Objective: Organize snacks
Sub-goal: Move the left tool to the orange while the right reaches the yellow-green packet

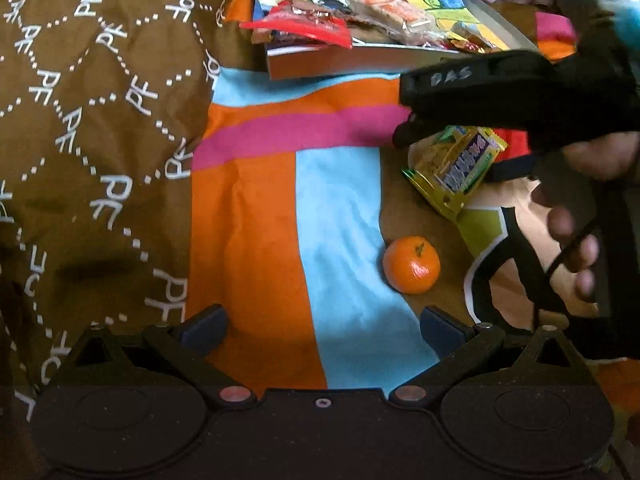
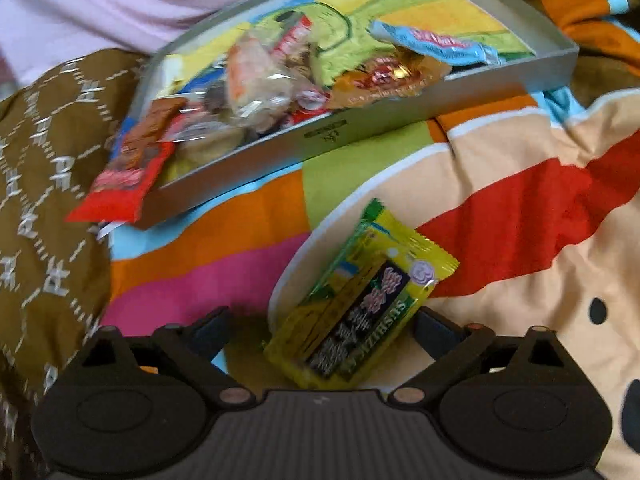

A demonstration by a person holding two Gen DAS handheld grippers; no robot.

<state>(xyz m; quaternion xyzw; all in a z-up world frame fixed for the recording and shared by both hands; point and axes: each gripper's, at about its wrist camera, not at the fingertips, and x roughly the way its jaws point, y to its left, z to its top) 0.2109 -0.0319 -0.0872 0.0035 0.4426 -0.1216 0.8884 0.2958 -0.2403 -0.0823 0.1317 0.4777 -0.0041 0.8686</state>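
A yellow snack packet (image 2: pixel 360 300) with dark lettering lies on the colourful sheet between the fingers of my right gripper (image 2: pixel 324 330). The jaws stand wide; the right finger is close to the packet's edge and the left finger is well off it. In the left wrist view the same packet (image 1: pixel 460 164) lies under the right gripper (image 1: pixel 456 148), which a hand (image 1: pixel 580 240) holds. My left gripper (image 1: pixel 322 326) is open and empty over the sheet. A mandarin (image 1: pixel 412 264) sits just ahead of its right finger. A shallow grey box (image 2: pixel 360 128) (image 1: pixel 360 62) holds several wrapped snacks.
A red packet (image 2: pixel 124 176) (image 1: pixel 304 26) hangs over the box's near-left corner. Brown cloth printed with white letters (image 1: pixel 80 120) (image 2: pixel 40 200) covers the left side. Pale pink fabric (image 2: pixel 120 0) lies behind the box. The striped sheet (image 1: pixel 260 220) is soft and wrinkled.
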